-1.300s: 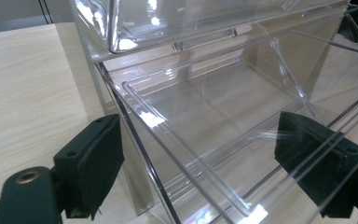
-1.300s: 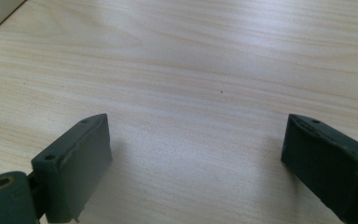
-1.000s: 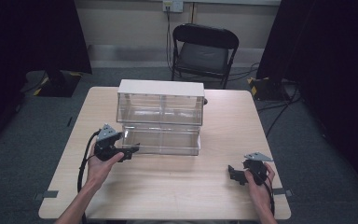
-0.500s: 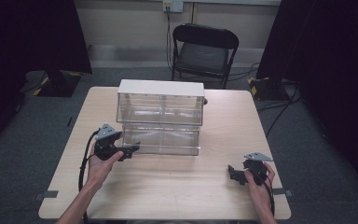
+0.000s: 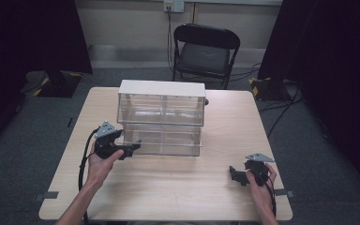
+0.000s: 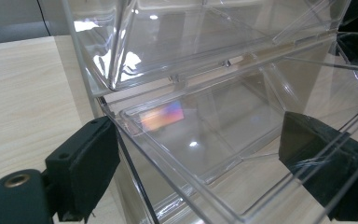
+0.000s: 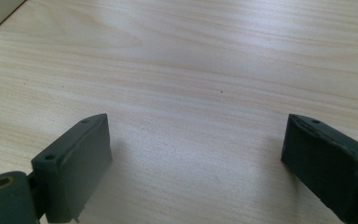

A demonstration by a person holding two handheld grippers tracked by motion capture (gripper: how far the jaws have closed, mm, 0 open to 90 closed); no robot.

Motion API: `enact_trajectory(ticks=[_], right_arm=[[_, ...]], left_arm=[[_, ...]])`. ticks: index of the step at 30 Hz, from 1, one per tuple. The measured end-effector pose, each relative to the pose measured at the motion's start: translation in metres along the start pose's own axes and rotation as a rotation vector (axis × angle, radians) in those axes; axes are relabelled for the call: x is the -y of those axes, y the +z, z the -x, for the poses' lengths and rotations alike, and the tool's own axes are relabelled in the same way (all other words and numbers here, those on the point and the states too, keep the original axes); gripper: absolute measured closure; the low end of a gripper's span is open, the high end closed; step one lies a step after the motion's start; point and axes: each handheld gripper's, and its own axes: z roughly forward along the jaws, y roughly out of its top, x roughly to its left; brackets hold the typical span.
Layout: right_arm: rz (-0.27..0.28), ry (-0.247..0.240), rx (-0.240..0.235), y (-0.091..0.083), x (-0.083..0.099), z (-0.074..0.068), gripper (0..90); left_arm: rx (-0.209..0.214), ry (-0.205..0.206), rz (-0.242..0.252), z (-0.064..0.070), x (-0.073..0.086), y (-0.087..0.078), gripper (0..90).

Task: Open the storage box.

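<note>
**Left gripper at the pulled-out lower drawer**

A clear plastic drawer cabinet with a white top (image 5: 161,117) stands toward the far middle of the pale wooden desk (image 5: 178,187). Its lower left clear drawer (image 6: 200,154) is pulled partly out, and its front left corner lies between the parted jaws of the left gripper (image 5: 130,150), not clamped. The right gripper (image 5: 234,174) rests near the desk's near right corner, well apart from the cabinet, jaws wide apart over bare wood.
</note>
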Motion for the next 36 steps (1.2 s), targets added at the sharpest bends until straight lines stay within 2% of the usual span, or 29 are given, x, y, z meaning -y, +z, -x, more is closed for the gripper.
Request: enact_trajectory(ticks=[8, 9, 16, 18, 26, 28, 30, 36], right_arm=[[0.0, 0.0, 0.0, 0.0, 0.0, 0.0, 7.6], [0.0, 0.0, 0.0, 0.0, 0.0, 0.0, 7.6], [0.0, 0.0, 0.0, 0.0, 0.0, 0.0, 7.6], [0.0, -0.001, 0.0, 0.0, 0.0, 0.0, 7.6], [0.0, 0.0, 0.0, 0.0, 0.0, 0.0, 7.6], [0.0, 0.0, 0.0, 0.0, 0.0, 0.0, 7.6], [0.0, -0.001, 0.0, 0.0, 0.0, -0.0001, 7.6], [0.0, -0.002, 0.0, 0.0, 0.0, 0.0, 7.6]], left_arm=[[-0.002, -0.03, 0.012, -0.0006, -0.0001, -0.0012, 14.2], [-0.003, -0.024, 0.008, -0.0009, -0.0001, -0.0015, 15.3], [-0.044, -0.017, 0.012, -0.0005, -0.001, -0.0013, 15.4], [-0.052, -0.029, 0.023, -0.0018, -0.0023, -0.002, 15.5], [-0.026, -0.051, 0.036, -0.004, -0.0034, -0.002, 15.8], [-0.019, -0.043, 0.035, -0.0051, -0.0038, -0.0022, 15.7], [-0.022, -0.053, 0.038, -0.0056, -0.0039, -0.002, 15.4], [-0.031, -0.033, 0.031, -0.0059, -0.0088, -0.0023, 15.8]])
